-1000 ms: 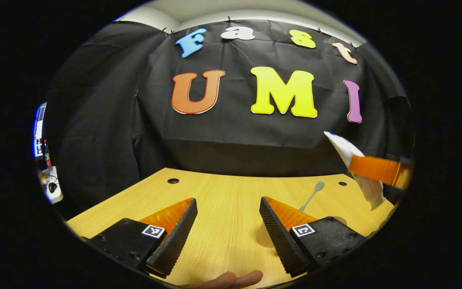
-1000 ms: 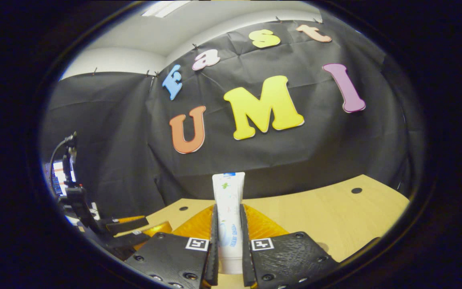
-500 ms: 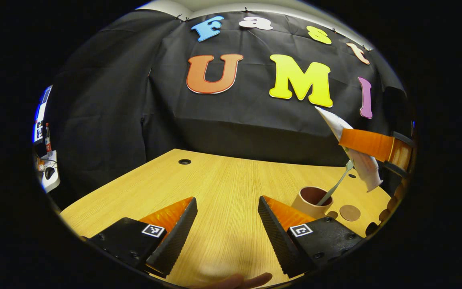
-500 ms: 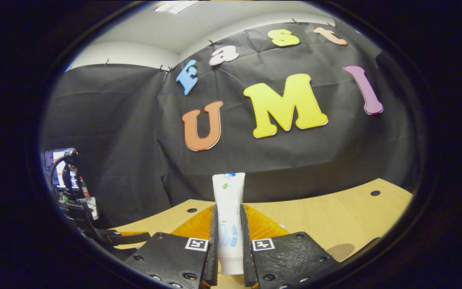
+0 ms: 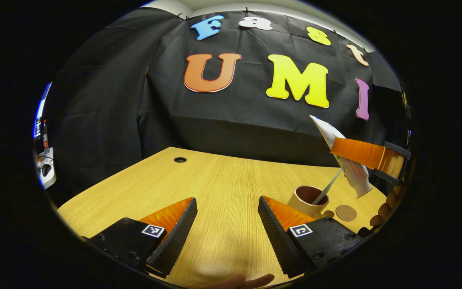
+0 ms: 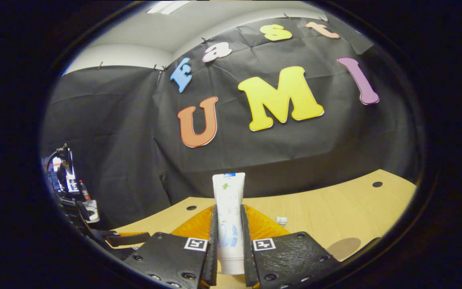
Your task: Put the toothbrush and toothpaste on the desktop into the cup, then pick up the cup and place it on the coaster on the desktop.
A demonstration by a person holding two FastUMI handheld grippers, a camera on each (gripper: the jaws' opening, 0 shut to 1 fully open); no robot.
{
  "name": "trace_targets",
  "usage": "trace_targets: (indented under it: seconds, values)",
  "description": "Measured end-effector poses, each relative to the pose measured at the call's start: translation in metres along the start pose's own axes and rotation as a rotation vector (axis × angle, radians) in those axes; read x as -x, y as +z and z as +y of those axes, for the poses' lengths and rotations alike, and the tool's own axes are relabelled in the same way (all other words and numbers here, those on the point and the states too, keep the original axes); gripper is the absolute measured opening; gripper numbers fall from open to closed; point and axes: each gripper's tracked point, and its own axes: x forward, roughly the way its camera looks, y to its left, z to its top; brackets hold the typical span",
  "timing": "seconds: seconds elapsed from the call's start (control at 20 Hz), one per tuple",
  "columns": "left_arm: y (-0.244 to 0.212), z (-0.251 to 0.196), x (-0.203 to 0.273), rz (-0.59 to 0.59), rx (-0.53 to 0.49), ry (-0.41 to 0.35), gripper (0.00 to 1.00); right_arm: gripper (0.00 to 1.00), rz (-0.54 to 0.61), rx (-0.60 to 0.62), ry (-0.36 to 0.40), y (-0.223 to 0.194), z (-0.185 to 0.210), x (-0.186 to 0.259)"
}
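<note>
Toothpaste held above the cup

The right tool (image 6: pixel 228 249) pinches the toothpaste (image 6: pixel 228 208) upright — in the left gripper view it hangs over the cup (image 5: pixel 306 200) holding the toothbrush (image 5: pixel 327 188), beside the coaster (image 5: pixel 346 212). The left tool (image 5: pixel 227 230) is spread above the tabletop (image 5: pixel 215 180).

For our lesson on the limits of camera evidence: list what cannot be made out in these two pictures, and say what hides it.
- Left gripper view: the lower part of the cup, behind the left gripper.
- Left gripper view: the toothbrush head, inside the cup.
- Right gripper view: the toothpaste cap end, between the right gripper jaws.
- Right gripper view: the coaster, cut by the picture's edge.
</note>
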Motion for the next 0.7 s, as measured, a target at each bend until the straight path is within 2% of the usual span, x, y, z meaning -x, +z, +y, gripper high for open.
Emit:
trace_targets:
  seconds: [0.05,0.2,0.7]
  values:
    - [-0.002,0.0,0.0,0.006,0.002,0.001,0.97,0.3,-0.002,-0.003,0.004,0.001,0.001,0.001]
    - [-0.005,-0.004,-0.001,0.019,0.011,-0.005,0.97,0.28,0.0,-0.012,0.0,0.0,-0.003,-0.001]
    - [-0.008,-0.008,0.0,0.03,0.006,-0.006,0.97,0.3,0.022,0.017,-0.017,-0.008,-0.009,-0.004]
